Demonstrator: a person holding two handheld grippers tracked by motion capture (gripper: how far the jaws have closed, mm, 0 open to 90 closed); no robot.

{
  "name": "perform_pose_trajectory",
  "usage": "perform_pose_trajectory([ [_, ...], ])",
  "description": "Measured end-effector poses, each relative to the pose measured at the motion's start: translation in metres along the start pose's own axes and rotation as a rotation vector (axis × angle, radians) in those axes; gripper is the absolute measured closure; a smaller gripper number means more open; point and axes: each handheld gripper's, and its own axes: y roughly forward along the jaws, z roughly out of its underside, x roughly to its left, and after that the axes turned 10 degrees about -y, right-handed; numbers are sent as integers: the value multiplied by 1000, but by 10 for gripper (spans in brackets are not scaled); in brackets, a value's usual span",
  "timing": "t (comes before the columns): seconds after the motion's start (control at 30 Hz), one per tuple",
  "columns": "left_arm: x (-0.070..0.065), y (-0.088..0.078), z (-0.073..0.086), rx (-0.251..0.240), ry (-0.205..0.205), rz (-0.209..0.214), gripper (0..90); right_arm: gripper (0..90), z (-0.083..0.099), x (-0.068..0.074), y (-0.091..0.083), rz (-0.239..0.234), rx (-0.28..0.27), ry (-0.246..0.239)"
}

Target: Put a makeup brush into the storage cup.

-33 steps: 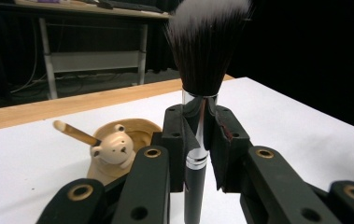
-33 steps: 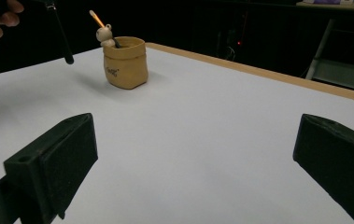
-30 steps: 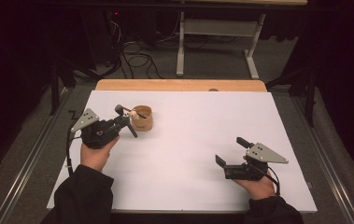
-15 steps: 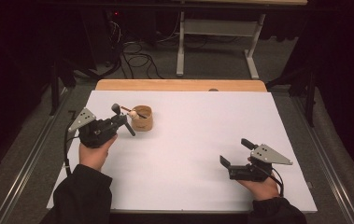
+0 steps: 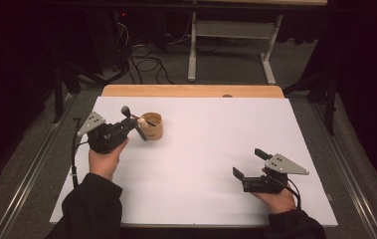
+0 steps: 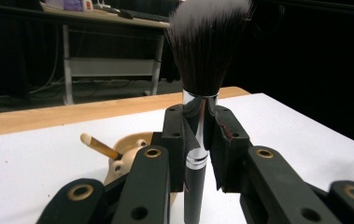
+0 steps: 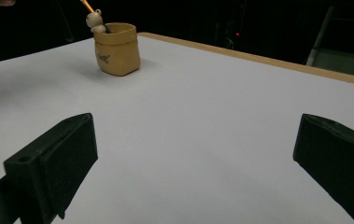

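In the left gripper view the makeup brush (image 6: pixel 202 56) loses the top of its bristles to the upper edge, and its black handle runs off the bottom between the jaws. The tan cup (image 6: pixel 130 151) sits mostly hidden behind the left gripper (image 6: pixel 198 140). In the right gripper view the thin orange stick (image 7: pixel 87 5) in that cup is cut off at the top, and the print on the cup's side is too small to read.
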Motion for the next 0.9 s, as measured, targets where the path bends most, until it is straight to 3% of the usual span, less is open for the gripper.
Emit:
perform_pose_trajectory([
  [0.47, -13, 20, -24, -4, 31, -19, 773, 2, 0, 4, -1, 6, 5, -7],
  [0.9, -10, 43, -30, 3, 27, -57, 773, 2, -1, 7, 0, 0, 11, -16],
])
